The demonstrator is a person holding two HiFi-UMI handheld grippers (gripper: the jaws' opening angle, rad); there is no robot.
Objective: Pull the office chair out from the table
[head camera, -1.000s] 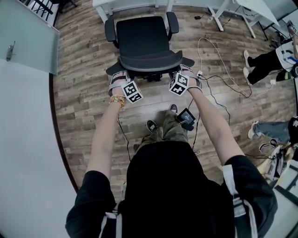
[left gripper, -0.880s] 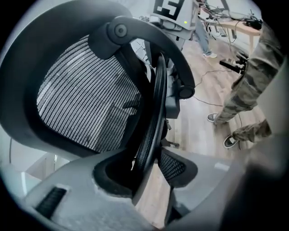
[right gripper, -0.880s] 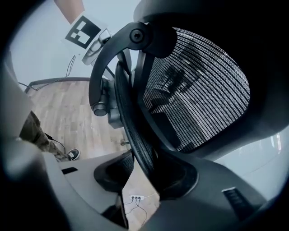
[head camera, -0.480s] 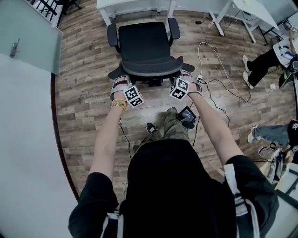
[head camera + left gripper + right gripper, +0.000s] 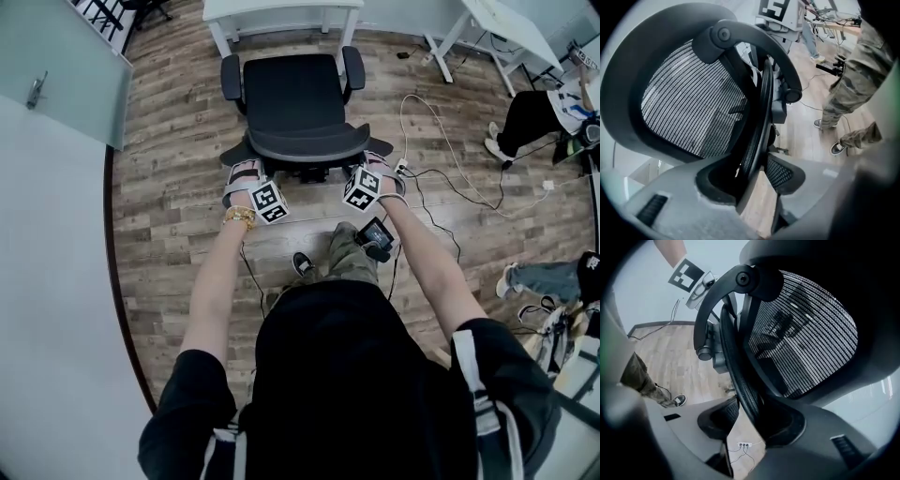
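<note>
Wood floor (image 5: 169, 187); left tongs (image 5: 752, 176), right tongs (image 5: 750, 423) clamp chair (image 5: 292, 94).

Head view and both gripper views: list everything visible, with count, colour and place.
chair: 1, black, mesh back, centre, in front of the table
table: 1, white, top edge
side table: 1, white, top right
floor: brown-grey wood planks
cables: several, white and black, on floor right of chair
power strip: 1, white, on floor by the right gripper
door: 1, pale grey, handle, upper left
bystanders: at least two, partly seen, right edge
device: 1, black, below right forearm
left gripper: shut on chair's back rim, left side
right gripper: shut on chair's back rim, right side
</note>
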